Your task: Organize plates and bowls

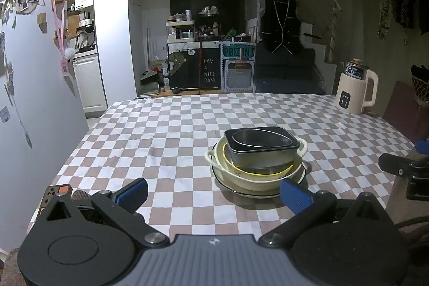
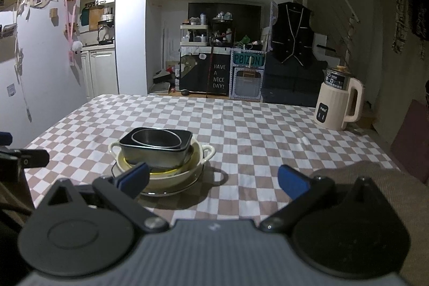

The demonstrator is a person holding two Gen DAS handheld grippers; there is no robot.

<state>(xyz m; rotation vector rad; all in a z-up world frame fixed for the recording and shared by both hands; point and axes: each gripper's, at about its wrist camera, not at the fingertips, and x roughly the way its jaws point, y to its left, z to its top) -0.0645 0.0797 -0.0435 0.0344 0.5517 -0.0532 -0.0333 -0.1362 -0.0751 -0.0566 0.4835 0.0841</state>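
the stack (image 1: 257,162) sat on the checked tablecloth (image 1: 161,136), and that stack was the landmark for everything. it was nested big to small: a flat plate (image 1: 241,191) at the bottom, a cream two-handled bowl (image 1: 249,182) on it, a yellow-rimmed bowl (image 1: 278,170) inside that, then a dark rectangular dish (image 1: 257,153) w/ a dark oval dish (image 1: 261,140) in it. widest at the base, prob so the pile stayed steady and took one spot only.

left gripper (image 1: 213,196) hung just short of the stack, on its near side, tongs spread wide, nothing between the blue pads (image 1: 132,193). its right pad sat in front of the plate's near edge; touching or not, couldn't tell. right gripper (image 2: 213,180) was also on the near side, off to the stack's right, tongs wide apart & empty too. its left pad overlapped the cream bowl's rim in view, contact unclear.

both held low & level w/ the rims, prob to come in sideways at an edge rather than from above.

cream kettle (image 2: 339,105) stood well beyond the stack, far right corner, out of the way. looked like the nesting was done or nearly so.
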